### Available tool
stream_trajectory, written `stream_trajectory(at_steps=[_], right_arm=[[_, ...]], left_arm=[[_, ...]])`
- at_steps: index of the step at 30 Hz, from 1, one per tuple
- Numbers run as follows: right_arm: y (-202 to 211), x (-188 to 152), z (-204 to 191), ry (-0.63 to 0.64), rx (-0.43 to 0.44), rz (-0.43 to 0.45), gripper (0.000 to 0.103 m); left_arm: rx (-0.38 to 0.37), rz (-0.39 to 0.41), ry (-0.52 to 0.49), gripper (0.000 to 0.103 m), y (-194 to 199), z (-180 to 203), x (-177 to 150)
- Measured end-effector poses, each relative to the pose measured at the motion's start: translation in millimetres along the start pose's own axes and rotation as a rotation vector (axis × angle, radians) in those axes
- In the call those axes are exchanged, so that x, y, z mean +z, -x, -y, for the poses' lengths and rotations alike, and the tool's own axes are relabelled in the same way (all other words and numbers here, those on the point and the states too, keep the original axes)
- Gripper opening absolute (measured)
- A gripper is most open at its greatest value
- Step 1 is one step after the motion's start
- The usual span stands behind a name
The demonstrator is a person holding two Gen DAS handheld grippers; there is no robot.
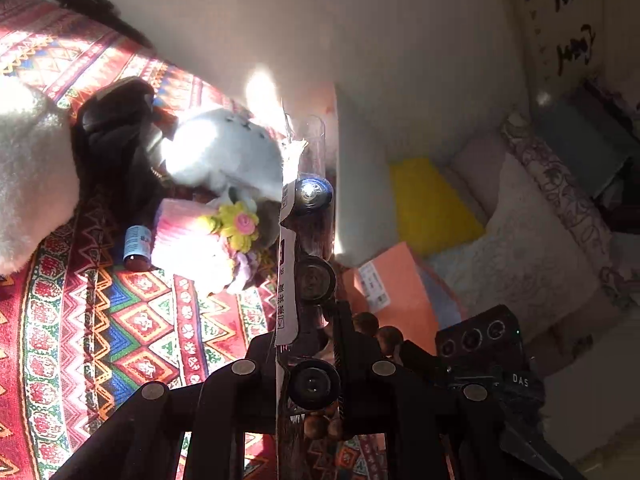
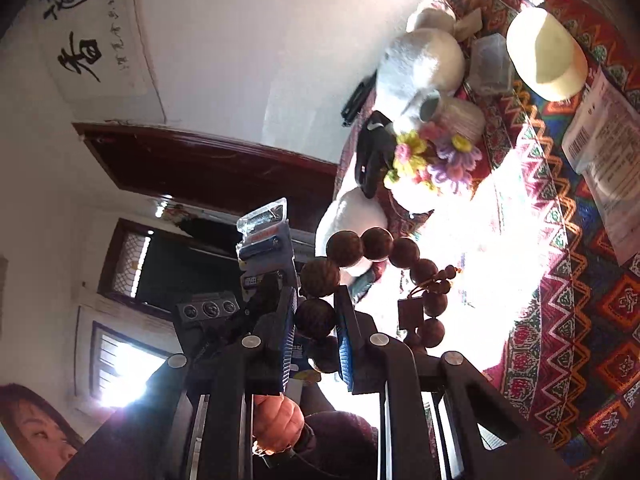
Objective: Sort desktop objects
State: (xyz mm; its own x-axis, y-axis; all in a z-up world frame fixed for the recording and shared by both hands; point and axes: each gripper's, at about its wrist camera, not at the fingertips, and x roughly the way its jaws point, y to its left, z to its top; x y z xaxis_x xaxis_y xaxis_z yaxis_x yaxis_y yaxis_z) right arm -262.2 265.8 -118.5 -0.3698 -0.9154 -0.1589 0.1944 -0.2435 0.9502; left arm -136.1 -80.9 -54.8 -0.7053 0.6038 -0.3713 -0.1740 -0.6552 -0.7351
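Observation:
My left gripper (image 1: 310, 344) is shut on a blister pack of batteries (image 1: 310, 240), seen edge-on with round battery ends along it. The right wrist view shows the same battery pack (image 2: 264, 236) as a blue card under clear plastic, held up in the air to the left. My right gripper (image 2: 316, 296) is shut on a bracelet of large brown wooden beads (image 2: 378, 244), which loops up and to the right with a small tassel and tag hanging from it. Both grippers hover close together beside the table's edge. The right gripper's body (image 1: 478, 340) appears just right of the batteries.
A red patterned tablecloth (image 2: 560, 280) carries a white plush toy (image 2: 420, 64), a pot of crochet flowers (image 2: 436, 152), a black glove (image 2: 374, 160), a small brown bottle (image 1: 138, 246), a clear box (image 2: 490, 64), a cream cap (image 2: 546, 52) and printed paper (image 2: 604, 152). A hand (image 2: 280, 420) shows below.

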Motion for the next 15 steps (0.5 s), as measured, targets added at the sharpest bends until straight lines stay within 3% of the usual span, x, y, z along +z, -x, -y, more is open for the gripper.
stream_trajectory(at_steps=[7, 15], right_arm=[[56.4, 9.8, -99.8, 0.225, 0.035, 0.159, 0.020], [167.5, 4.6, -185.4, 0.445, 0.047, 0.419, 0.020]], left_arm=[[-0.108, 0.084, -0.082, 0.011, 22.2, 80.1, 9.9], [-0.204, 0.072, -0.192, 0.011, -8.0, 178.7, 5.0]])
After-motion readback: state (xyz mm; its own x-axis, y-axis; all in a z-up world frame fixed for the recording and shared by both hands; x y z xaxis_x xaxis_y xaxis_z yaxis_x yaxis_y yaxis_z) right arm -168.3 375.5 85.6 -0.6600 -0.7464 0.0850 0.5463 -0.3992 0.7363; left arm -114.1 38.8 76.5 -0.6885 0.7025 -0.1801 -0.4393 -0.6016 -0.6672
